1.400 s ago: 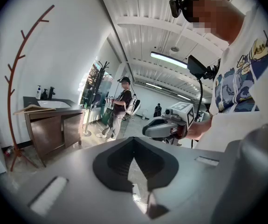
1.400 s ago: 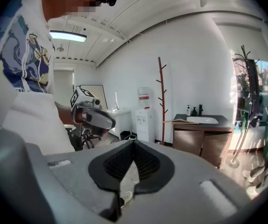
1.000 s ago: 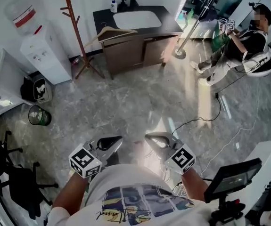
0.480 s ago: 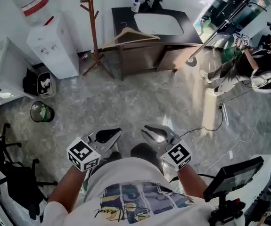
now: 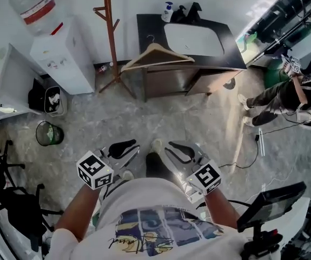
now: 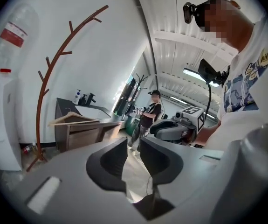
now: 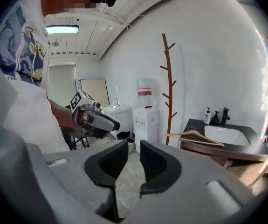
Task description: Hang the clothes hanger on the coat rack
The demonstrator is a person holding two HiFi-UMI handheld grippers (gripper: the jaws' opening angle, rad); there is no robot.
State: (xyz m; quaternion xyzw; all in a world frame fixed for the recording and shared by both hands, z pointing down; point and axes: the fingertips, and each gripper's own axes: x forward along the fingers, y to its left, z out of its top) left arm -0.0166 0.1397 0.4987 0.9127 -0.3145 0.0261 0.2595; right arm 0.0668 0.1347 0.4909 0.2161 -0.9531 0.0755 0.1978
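Note:
A wooden clothes hanger (image 5: 156, 56) rests on the left end of a dark cabinet top (image 5: 150, 26), also in the left gripper view (image 6: 73, 119) and the right gripper view (image 7: 194, 136). The brown branched coat rack (image 5: 111, 31) stands just left of it against the wall (image 6: 54, 78) (image 7: 168, 87). My left gripper (image 5: 131, 145) (image 6: 133, 141) is far short of both, low in front of my body; its jaws are opening, with a narrow gap and nothing between them. My right gripper (image 5: 172, 145) (image 7: 134, 143) is beside it, jaws slightly apart and empty.
A water dispenser (image 5: 58, 53) stands left of the rack, with a bin (image 5: 48, 133) and a black chair (image 5: 4, 199) nearer me. A white sink (image 5: 193, 37) is set in the cabinet top. Another person (image 5: 290, 96) sits at right. Cables (image 5: 242, 161) lie on the marble floor.
I have walked toward the cabinet and rack, which now look nearer and more central. Both grippers came along, still side by side in front of me.

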